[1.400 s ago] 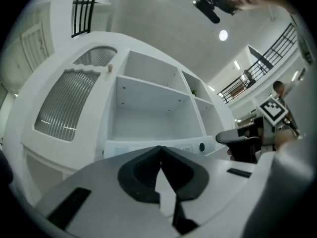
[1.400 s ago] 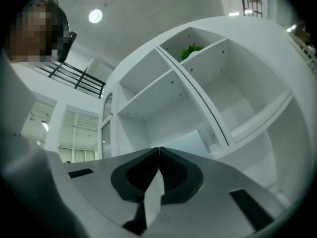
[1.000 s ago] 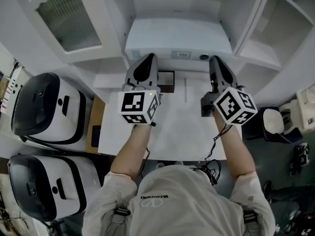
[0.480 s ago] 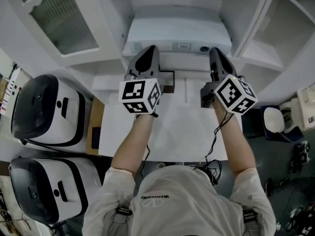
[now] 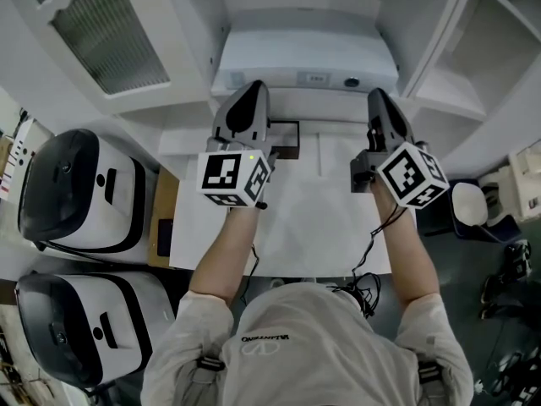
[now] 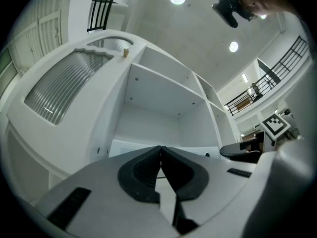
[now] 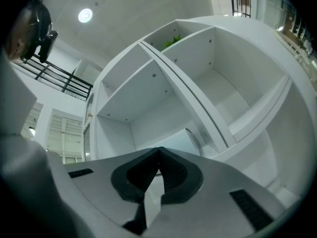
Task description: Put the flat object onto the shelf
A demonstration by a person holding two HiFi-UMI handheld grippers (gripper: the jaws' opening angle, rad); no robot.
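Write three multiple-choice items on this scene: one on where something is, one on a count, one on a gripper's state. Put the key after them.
1. Where is the white flat box?
A. On the floor.
B. In the shelf compartment ahead of the person.
C. On top of an appliance.

2. How many black-and-white appliances stand at the person's left?
A. One.
B. Two.
C. Four.

3. How do the left gripper's jaws stand?
A. Wide apart.
B. Shut on a cable.
C. Shut, with nothing between them.

Key:
1 B: the head view shows the box lying between the compartment's white walls.
2 B: the head view shows two of them, one nearer the person than the other.
3 C: the left gripper view shows the pads meeting at their tips with nothing in them.
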